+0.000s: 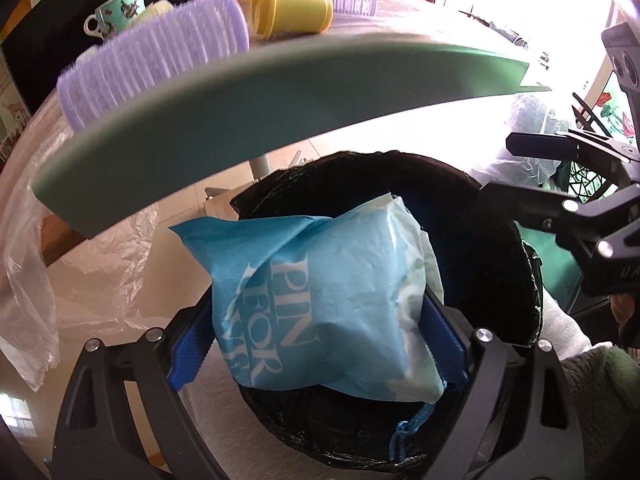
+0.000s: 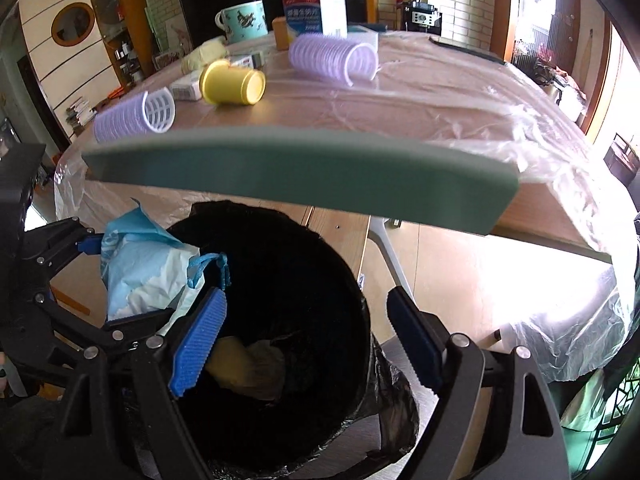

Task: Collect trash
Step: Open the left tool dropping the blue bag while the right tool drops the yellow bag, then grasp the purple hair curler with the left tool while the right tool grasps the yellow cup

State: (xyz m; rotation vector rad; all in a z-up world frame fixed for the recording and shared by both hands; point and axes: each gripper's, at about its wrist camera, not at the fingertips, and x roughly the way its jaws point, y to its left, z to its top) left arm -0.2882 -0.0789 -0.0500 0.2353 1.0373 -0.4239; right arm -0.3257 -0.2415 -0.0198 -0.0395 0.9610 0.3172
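Note:
My left gripper (image 1: pixel 320 344) is shut on a crumpled blue and white bag (image 1: pixel 320 300) with white lettering and a blue drawstring, and holds it over the black-lined trash bin (image 1: pixel 500 280). The bag also shows in the right wrist view (image 2: pixel 148 276), at the bin's left rim. My right gripper (image 2: pixel 308 340) is open and empty, above the bin's mouth (image 2: pixel 280 264). Crumpled tan and grey trash (image 2: pixel 248 368) lies inside the bin. The right gripper shows in the left wrist view (image 1: pixel 560 184) at the right.
A table edge with a green foam strip (image 2: pixel 300 176) hangs over the bin. On the plastic-covered table lie purple hair rollers (image 2: pixel 332 58), a yellow cup (image 2: pixel 232 82) on its side, a patterned mug (image 2: pixel 244 20) and small boxes (image 2: pixel 316 8).

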